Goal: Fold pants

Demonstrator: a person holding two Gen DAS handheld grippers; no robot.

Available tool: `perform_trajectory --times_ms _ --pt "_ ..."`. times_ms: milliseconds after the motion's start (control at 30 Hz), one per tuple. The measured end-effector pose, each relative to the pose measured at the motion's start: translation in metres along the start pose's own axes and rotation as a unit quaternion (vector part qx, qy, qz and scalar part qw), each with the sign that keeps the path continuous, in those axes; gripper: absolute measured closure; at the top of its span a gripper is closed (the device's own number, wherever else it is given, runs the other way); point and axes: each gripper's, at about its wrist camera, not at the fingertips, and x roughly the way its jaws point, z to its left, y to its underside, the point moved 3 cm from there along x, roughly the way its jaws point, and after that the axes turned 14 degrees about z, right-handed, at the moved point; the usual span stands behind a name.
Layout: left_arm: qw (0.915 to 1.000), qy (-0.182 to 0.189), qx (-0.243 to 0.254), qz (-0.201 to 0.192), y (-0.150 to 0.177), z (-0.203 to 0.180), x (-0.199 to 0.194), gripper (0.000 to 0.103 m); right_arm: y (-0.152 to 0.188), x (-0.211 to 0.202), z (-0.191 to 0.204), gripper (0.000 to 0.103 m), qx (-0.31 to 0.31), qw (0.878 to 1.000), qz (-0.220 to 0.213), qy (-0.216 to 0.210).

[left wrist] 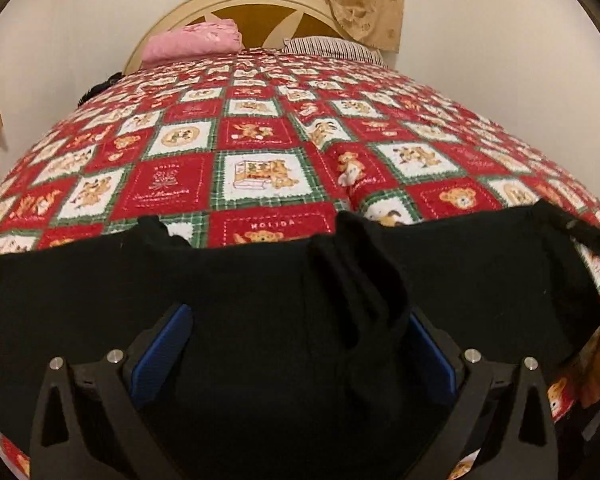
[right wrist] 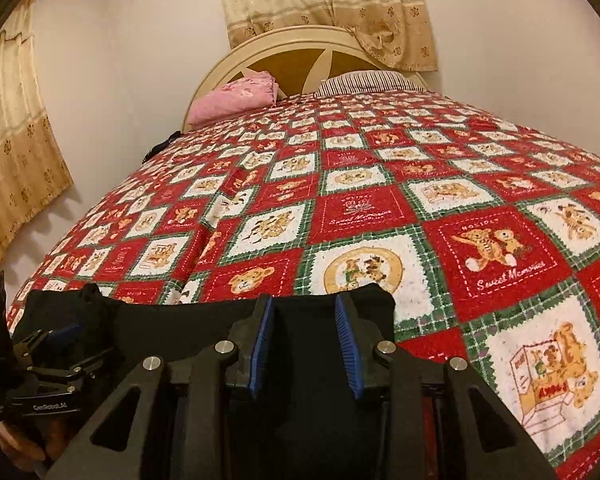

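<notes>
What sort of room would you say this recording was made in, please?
Most likely a home bedroom. A bed with a rounded headboard fills the view, spread with a red teddy-bear quilt; pillows lie at its head, and curtains hang behind. The black pants lie at the near edge.

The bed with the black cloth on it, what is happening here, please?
A person holding a gripper in each hand is folding black pants on a bed with a red teddy-bear quilt. The left gripper is wide open over the cloth, with a bunched fold lying between its fingers. The right gripper is over the pants' right end, fingers apart with cloth between them. A pink pillow and a striped pillow lie by the headboard.
</notes>
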Motion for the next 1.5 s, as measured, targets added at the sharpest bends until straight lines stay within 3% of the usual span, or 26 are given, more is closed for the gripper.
perform_trajectory --times_ms 133,333,567,700,800,867,1000,1200,1367,1500 --pt "1.0000 0.002 -0.004 -0.002 0.003 0.000 0.002 0.000 0.014 -0.032 0.019 0.069 -0.026 0.999 -0.038 -0.020" --pt "1.0000 -0.001 0.000 0.000 0.002 -0.001 0.003 0.000 0.058 -0.025 0.026 0.069 -0.043 0.999 0.012 -0.010" --pt "1.0000 0.004 -0.001 0.009 0.007 0.007 -0.005 0.000 0.070 -0.027 0.027 0.069 -0.051 0.999 0.001 0.007" --pt "1.0000 0.003 -0.005 0.003 0.019 0.030 -0.019 0.000 0.077 -0.034 0.028 0.069 -0.059 0.998 -0.001 0.011" --pt "0.9990 -0.019 -0.037 -0.014 0.029 0.064 -0.034 0.000 0.082 -0.043 0.034 0.069 -0.072 0.997 -0.001 0.007" --pt "0.9968 -0.039 -0.063 -0.029 0.035 0.089 -0.046 0.000 0.082 -0.052 0.039 0.069 -0.073 0.997 -0.006 -0.019" --pt "0.9858 -0.083 -0.137 -0.051 0.053 0.149 -0.068 0.000 0.078 -0.064 0.055 0.069 -0.091 0.995 -0.027 -0.024" --pt "0.9687 -0.110 -0.218 -0.046 0.076 0.206 -0.074 0.000 0.083 -0.058 0.071 0.069 -0.112 0.993 -0.015 -0.031" --pt "0.9657 -0.124 -0.224 -0.045 0.078 0.212 -0.073 0.000 0.081 -0.051 0.065 0.069 -0.089 0.995 -0.005 -0.036" --pt "0.9663 -0.135 -0.216 -0.039 0.080 0.211 -0.069 0.000 0.075 -0.042 0.070 0.069 -0.057 0.995 0.002 -0.081"
